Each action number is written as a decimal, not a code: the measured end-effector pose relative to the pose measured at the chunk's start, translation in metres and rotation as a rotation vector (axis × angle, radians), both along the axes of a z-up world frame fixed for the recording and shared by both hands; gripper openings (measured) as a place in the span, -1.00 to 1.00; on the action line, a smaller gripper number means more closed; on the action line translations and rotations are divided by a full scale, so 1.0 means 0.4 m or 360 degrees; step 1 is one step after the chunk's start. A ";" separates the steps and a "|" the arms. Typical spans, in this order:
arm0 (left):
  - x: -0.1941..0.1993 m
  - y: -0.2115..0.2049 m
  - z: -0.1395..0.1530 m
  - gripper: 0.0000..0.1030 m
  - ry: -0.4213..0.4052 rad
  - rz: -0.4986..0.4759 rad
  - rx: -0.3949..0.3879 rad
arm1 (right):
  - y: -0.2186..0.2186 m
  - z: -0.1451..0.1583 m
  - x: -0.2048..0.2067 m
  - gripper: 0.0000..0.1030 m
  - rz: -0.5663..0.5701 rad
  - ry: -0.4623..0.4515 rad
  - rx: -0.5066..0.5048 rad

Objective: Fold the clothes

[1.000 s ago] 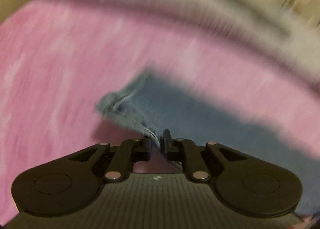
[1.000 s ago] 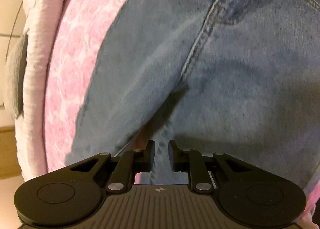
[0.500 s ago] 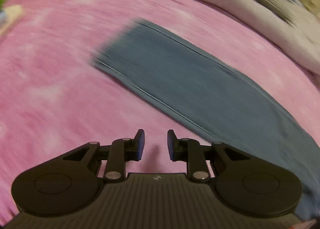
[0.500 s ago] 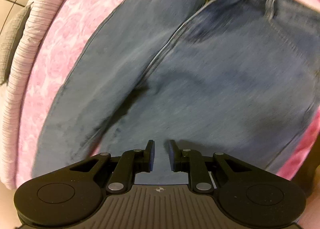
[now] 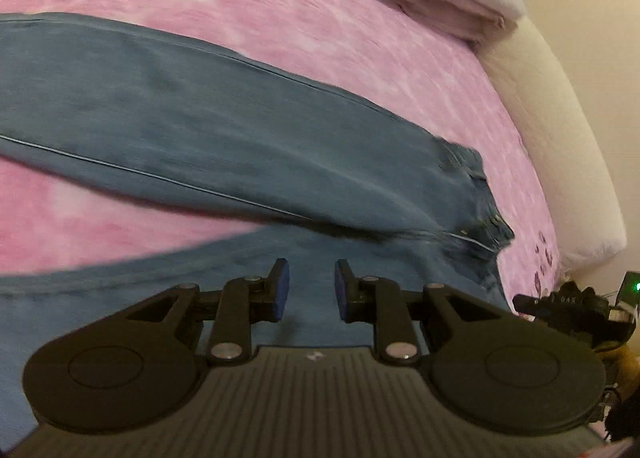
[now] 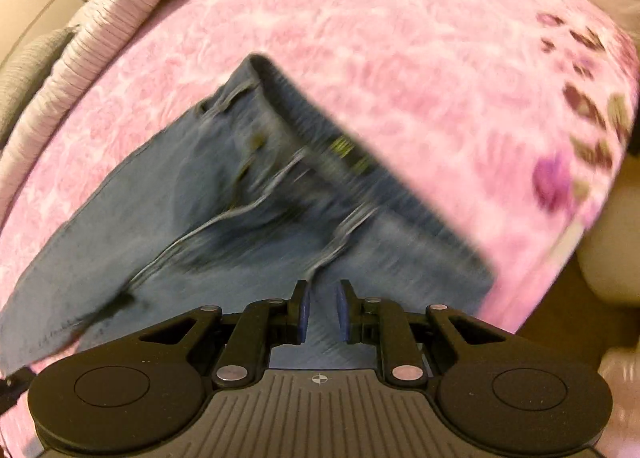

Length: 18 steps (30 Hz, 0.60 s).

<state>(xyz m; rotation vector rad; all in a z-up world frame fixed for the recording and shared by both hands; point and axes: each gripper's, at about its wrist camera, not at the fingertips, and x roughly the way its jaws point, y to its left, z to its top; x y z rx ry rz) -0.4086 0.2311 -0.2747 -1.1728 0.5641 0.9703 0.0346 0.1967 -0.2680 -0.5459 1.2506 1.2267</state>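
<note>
A pink bed (image 6: 400, 38) is carrying limp, heavy jeans (image 6: 200, 198); my left claw (image 5: 308, 290) and right claw (image 6: 320, 312) are hovering empty, narrowly parted; the stiff waistband (image 6: 360, 162) is looking the best grip.

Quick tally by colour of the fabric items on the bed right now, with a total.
Blue: 1, the jeans
Pink: 1, the bedspread
Pale white: 1, the ribbed blanket along the bed's edge
Grey: 1, a cloth beside the blanket
Total: 4
</note>
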 end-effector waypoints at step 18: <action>0.500 0.014 -0.040 -0.59 0.0054 0.0118 -0.0144 | 0.132 -0.088 0.135 -0.65 0.1187 0.0051 0.0308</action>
